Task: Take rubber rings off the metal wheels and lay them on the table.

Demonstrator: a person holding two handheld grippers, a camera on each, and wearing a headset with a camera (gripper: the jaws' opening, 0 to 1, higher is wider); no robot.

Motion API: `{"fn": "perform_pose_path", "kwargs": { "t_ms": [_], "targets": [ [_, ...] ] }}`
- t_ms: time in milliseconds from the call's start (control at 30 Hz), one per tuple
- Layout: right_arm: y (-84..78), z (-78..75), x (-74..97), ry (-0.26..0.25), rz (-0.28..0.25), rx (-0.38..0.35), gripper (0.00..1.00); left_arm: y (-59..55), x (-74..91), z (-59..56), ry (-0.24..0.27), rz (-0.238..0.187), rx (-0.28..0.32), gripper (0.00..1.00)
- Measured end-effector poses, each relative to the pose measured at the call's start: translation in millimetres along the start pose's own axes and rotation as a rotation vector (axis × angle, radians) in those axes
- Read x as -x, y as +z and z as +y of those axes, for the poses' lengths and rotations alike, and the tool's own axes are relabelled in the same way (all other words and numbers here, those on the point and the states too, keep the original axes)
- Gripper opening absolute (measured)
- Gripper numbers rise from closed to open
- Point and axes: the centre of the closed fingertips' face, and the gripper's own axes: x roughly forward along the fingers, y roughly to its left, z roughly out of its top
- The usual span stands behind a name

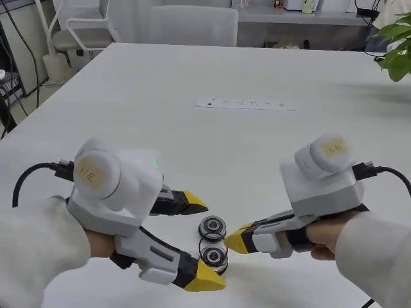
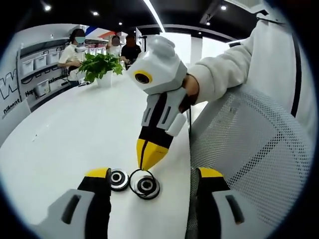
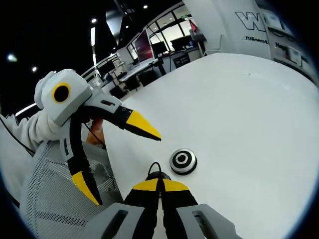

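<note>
Two small metal wheels lie side by side on the white table (image 1: 192, 128): a far wheel (image 1: 212, 228) and a near wheel (image 1: 214, 256). My left gripper (image 1: 202, 242) is open, with one jaw on either side of the pair. My right gripper (image 1: 236, 241) is shut, its yellow tip pinching a thin black rubber ring (image 2: 133, 175) that stands up in a loop off the near wheel (image 2: 146, 185). In the right gripper view the ring (image 3: 151, 167) rises just ahead of my shut jaws, and the far wheel (image 3: 183, 161) lies free beyond them.
A white power strip (image 1: 245, 104) lies flat further up the table. A green plant (image 1: 397, 48) stands at the far right edge. Chairs (image 1: 186, 24) line the far side. A mesh chair back (image 2: 249, 164) sits close behind the near edge.
</note>
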Motion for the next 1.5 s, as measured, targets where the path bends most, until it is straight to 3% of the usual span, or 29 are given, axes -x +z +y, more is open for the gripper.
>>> {"fn": "perform_pose_path", "kwargs": {
  "t_ms": [200,533,800,1000,1300,1500],
  "targets": [
    [5.6,-1.4,3.0,-0.007,-0.027,-0.014,0.00,1.1,9.2,-2.0,0.012,-0.004,-0.005,0.71],
    [11.4,2.1,5.5,-0.005,-0.049,-0.010,0.00,3.3,31.1,0.7,0.060,-0.048,0.022,0.76],
    [15.8,2.0,7.8,-0.007,-0.070,-0.015,0.00,-7.6,48.0,9.4,0.117,-0.058,0.071,0.81],
    [18.5,2.4,9.1,-0.004,-0.083,-0.018,0.00,-4.3,58.5,13.6,0.146,-0.113,0.093,0.89],
    [21.1,4.0,10.2,0.004,-0.094,-0.019,0.00,-20.1,75.2,23.7,0.197,-0.143,0.173,0.93],
    [21.6,4.4,9.8,0.006,-0.095,-0.024,0.00,-30.9,75.8,26.1,0.199,-0.136,0.203,0.95]
  ]
}}
